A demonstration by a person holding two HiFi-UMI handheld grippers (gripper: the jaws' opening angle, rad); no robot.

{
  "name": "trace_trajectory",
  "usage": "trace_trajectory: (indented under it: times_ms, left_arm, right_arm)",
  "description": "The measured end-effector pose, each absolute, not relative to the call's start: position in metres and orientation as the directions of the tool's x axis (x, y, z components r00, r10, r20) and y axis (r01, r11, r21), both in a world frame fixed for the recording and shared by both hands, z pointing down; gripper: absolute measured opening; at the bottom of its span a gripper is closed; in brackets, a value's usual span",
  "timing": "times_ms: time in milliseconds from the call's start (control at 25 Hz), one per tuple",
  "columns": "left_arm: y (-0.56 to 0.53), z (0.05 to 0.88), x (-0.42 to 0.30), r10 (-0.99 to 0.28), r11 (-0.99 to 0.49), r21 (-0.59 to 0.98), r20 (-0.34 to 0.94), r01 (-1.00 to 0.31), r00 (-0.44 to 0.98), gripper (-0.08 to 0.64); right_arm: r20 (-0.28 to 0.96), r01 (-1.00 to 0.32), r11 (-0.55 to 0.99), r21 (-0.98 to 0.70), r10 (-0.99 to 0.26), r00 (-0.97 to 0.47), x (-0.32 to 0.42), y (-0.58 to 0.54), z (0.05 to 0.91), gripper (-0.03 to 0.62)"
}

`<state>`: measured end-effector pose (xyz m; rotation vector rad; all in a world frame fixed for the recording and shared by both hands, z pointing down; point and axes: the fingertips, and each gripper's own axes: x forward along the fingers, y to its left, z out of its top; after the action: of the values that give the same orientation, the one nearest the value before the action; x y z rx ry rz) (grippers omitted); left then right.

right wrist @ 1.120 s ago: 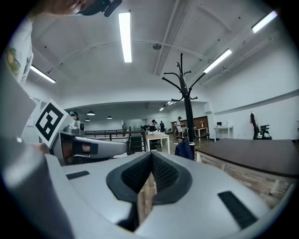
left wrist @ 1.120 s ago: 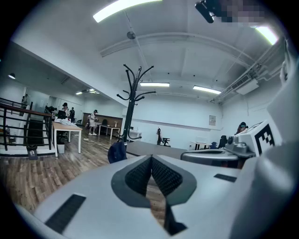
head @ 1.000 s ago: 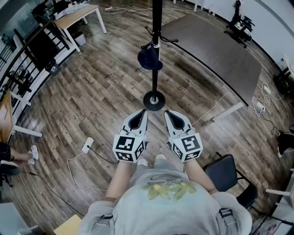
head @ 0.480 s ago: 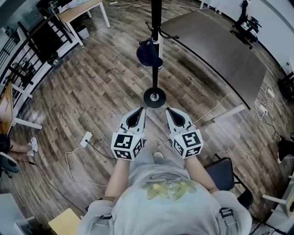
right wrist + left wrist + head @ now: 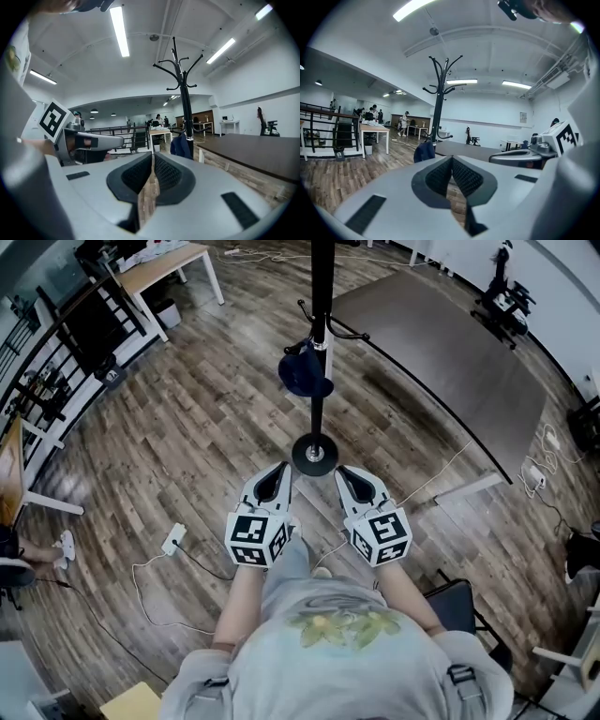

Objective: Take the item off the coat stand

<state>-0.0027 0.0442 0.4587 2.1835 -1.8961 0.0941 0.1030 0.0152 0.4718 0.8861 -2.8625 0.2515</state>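
Presently at the approach stage, with nothing taken yet.

- **Coat stand** (image 5: pixel 320 352): a black pole, upright on a round base (image 5: pixel 314 454) on the wooden floor (image 5: pixel 187 427), directly ahead of the person.
- **Left gripper** (image 5: pixel 280 470) and **right gripper** (image 5: pixel 344 472): side by side and held low, flanking the base in the head view and well short of the hooks. Both sets of jaws are pressed together with nothing between them.
- **Item** (image 5: pixel 304 373): dark blue and soft, possibly a cap or small bag. It hangs from a low hook, just beside the pole on its left. Its long axis is judged near vertical, parallel to the pole, with the bulk drooping downward.
- **Next move, as judged:** raise one gripper to the item, part its jaws, close on the fabric, then lift it up and clear of the hook.
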Motion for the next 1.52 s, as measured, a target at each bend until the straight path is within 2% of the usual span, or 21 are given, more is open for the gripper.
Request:
trace_trajectory:
  times_ms: [480,960,1320,1520]
  left_arm:
    - [-0.048,0.464,-0.058,-0.956,-0.153,0.149,0.227,-0.977,0.184,0.018]
    - [-0.112,0.468,-0.097,-0.945,-0.196,0.14,0.236,-0.971,0.225,0.025]
    - [-0.149,0.476,-0.117,-0.917,-0.292,0.1,0.255,-0.951,0.308,0.133]
    - [-0.165,0.492,-0.132,-0.895,-0.337,0.084,0.282,-0.938,0.347,0.161]
  right_arm:
    - [0.187,-0.619,0.781,-0.086,-0.597,-0.78,0.053,-0.079,0.466,0.014]
    - [0.219,-0.655,0.753,-0.069,-0.629,-0.746,0.022,-0.142,0.47,0.09]
    - [0.245,-0.703,0.71,-0.048,-0.674,-0.697,0.003,-0.176,0.481,0.127]
    - [0.268,-0.735,0.677,-0.04,-0.701,-0.661,-0.004,-0.187,0.497,0.135]
